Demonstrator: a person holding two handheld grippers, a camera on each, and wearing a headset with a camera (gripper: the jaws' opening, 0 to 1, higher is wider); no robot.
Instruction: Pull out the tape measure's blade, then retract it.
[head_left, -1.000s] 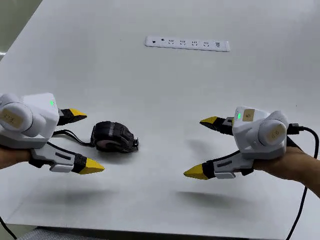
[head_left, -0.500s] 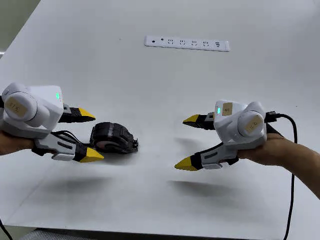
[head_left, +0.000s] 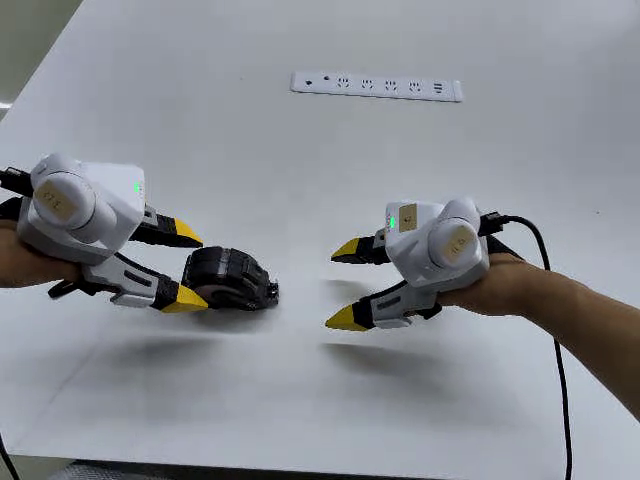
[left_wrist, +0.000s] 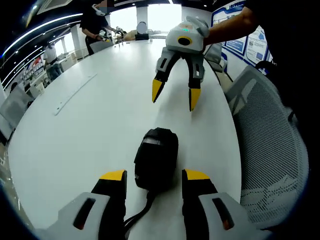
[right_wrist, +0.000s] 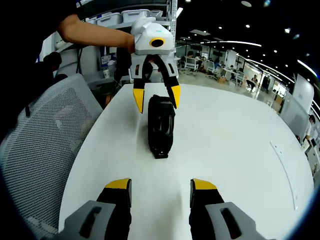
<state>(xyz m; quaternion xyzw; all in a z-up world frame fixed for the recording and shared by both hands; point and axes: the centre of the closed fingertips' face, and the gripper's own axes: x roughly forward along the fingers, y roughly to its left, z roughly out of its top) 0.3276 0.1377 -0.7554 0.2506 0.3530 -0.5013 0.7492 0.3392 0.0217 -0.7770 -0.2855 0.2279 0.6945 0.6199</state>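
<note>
**On the white surface: tape measure between two spread hand-held grippers**

Near the left front of the surface (head_left: 300, 180) lies the tape measure (head_left: 228, 278), a compact black case resting on its side. It has a ribbed, rounded back and a paler disc on the side that faces the head view. A thin black cord (head_left: 130, 268) runs from its rear end towards the left hand-held gripper (head_left: 190, 268). A small dark tab projects from the opposite end, which points at the right hand-held gripper (head_left: 342, 285).

The left hand-held gripper has its jaws spread wide, one yellow tip on either side of the case's rear. In the left gripper view a narrow strip of surface shows between each tip and the case (left_wrist: 157, 157), so the jaws flank it without clamping it.

The right hand-held gripper, held in a hand, hovers near the tabbed end but apart from it. Its jaws are also wide apart and hold nothing. In the right gripper view the case (right_wrist: 161, 125) lies lengthwise, straight ahead of the jaws.

A white power strip (head_left: 375, 87) lies well apart, at the far side of the surface.
</note>
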